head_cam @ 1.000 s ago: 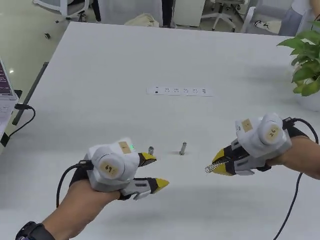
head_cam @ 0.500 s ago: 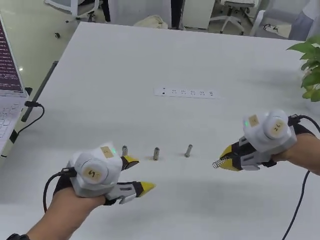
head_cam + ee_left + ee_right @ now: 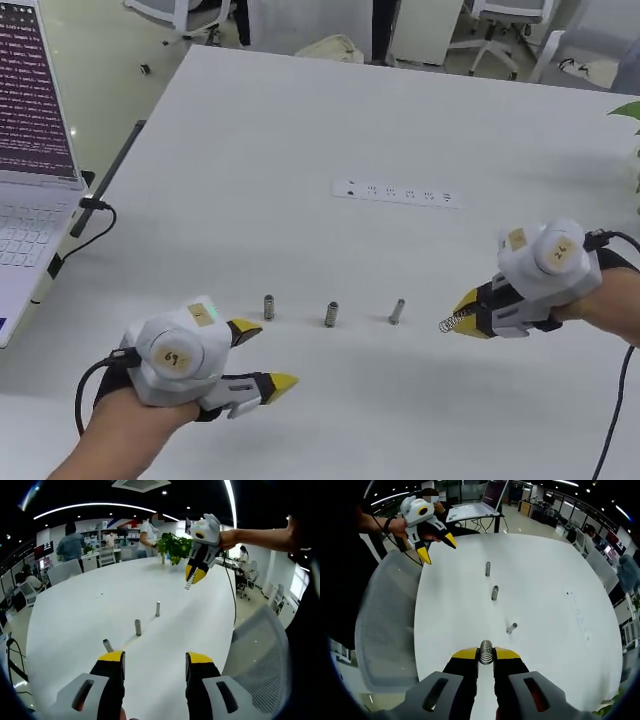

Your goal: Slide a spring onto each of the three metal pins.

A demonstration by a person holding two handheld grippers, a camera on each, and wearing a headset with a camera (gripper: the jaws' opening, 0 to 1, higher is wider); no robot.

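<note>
Three short metal pins stand in a row on the white table. The left pin and the middle pin each carry a spring. The right pin is bare. My right gripper is shut on a small spring, held a little to the right of the bare pin. That spring pokes out between the yellow tips. My left gripper is open with nothing between its jaws, just near and left of the left pin.
An open laptop sits at the table's left edge with a black cable beside it. A white power strip lies beyond the pins. A plant leaf shows at the right edge, office chairs behind.
The head camera has turned left, bringing the laptop in. My left gripper has drawn back from the left pin. The right gripper keeps the spring about the same distance from the bare pin.
</note>
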